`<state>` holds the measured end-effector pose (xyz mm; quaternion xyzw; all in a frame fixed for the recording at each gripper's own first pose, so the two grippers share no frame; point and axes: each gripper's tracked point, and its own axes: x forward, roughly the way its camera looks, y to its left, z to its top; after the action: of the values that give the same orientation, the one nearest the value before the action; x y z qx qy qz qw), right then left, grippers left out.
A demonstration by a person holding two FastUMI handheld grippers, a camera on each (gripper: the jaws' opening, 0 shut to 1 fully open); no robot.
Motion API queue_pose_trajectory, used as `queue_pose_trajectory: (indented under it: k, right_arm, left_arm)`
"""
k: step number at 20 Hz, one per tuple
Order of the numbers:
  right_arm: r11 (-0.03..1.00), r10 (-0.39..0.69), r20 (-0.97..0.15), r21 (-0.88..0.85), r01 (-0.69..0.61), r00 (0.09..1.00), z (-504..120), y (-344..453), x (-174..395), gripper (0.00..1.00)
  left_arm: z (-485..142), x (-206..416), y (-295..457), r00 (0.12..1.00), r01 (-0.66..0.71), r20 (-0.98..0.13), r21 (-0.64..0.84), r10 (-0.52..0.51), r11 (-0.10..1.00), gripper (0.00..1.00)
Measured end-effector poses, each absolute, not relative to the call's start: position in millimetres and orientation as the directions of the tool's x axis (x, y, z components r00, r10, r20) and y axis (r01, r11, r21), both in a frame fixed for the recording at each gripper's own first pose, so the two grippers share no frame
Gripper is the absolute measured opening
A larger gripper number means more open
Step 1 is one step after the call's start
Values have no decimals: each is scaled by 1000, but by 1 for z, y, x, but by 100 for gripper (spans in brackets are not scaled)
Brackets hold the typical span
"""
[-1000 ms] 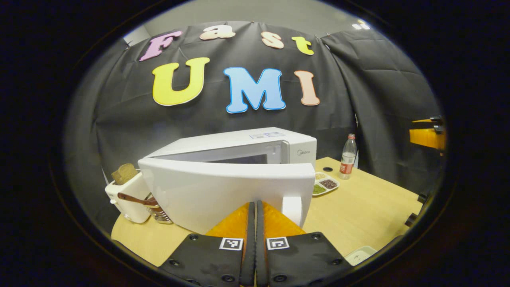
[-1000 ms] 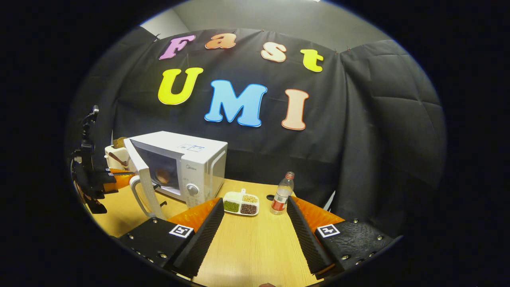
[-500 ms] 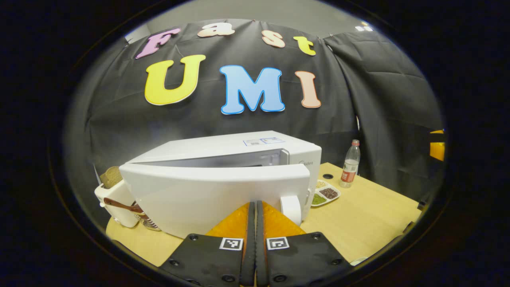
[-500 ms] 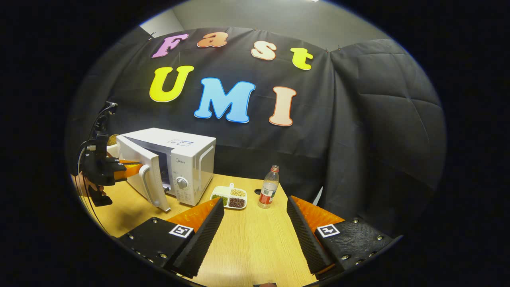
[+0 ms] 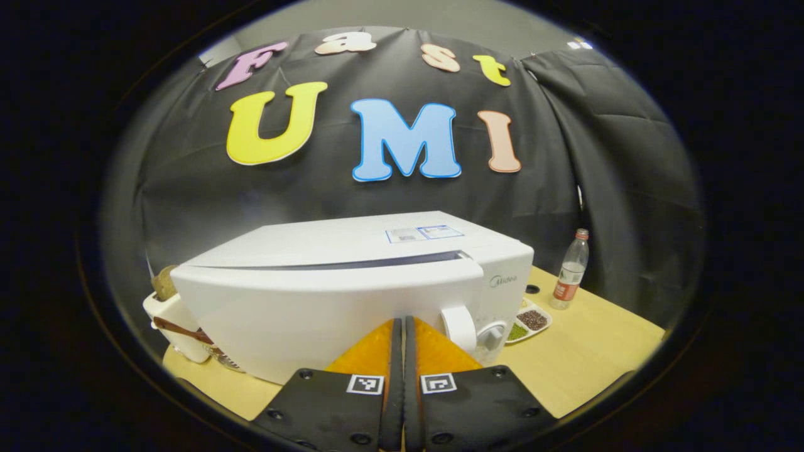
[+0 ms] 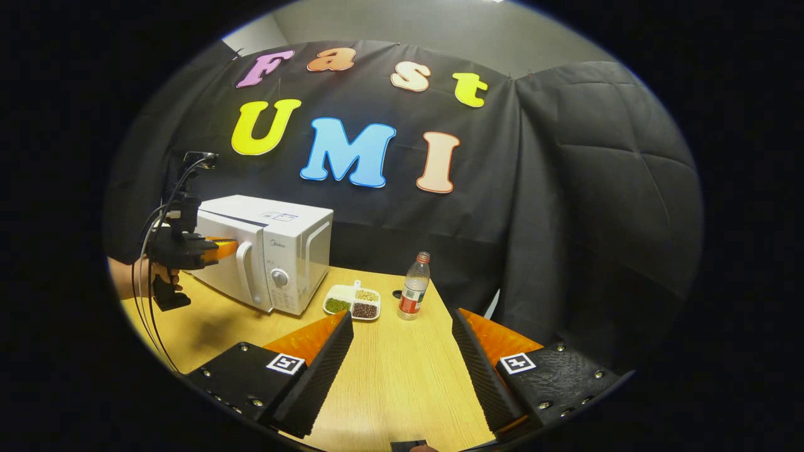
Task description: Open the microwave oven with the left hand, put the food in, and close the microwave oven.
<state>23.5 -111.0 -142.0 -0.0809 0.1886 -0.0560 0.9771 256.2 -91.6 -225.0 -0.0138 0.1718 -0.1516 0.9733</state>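
Both fingers of the left gripper (image 5: 402, 323) press together against the microwave door (image 5: 326, 307) (nearly shut); right gripper (image 6: 402, 326) spread.

Even overhead light, sharp focus, strong fisheye bending at edges, soft shadows on the table (image 6: 389, 370).
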Motion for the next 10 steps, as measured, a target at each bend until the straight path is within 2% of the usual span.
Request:
queue_pose_trajectory:
  k: [6,7,10]
  right_arm:
    - [983,-127,-360,-170,69,924,-146,-122,16,97]
    - [984,-120,-361,-167,63,925,-146,-123,16,97]
    - [989,-92,-346,-140,46,934,-142,-119,19,97]
  left_arm:
    - [-225,271,-92,915,251,-307,-73,-261,965,7]
    - [-231,268,-89,899,233,-364,-73,-243,970,7]
    - [-228,269,-91,912,220,-342,-63,-228,974,7]
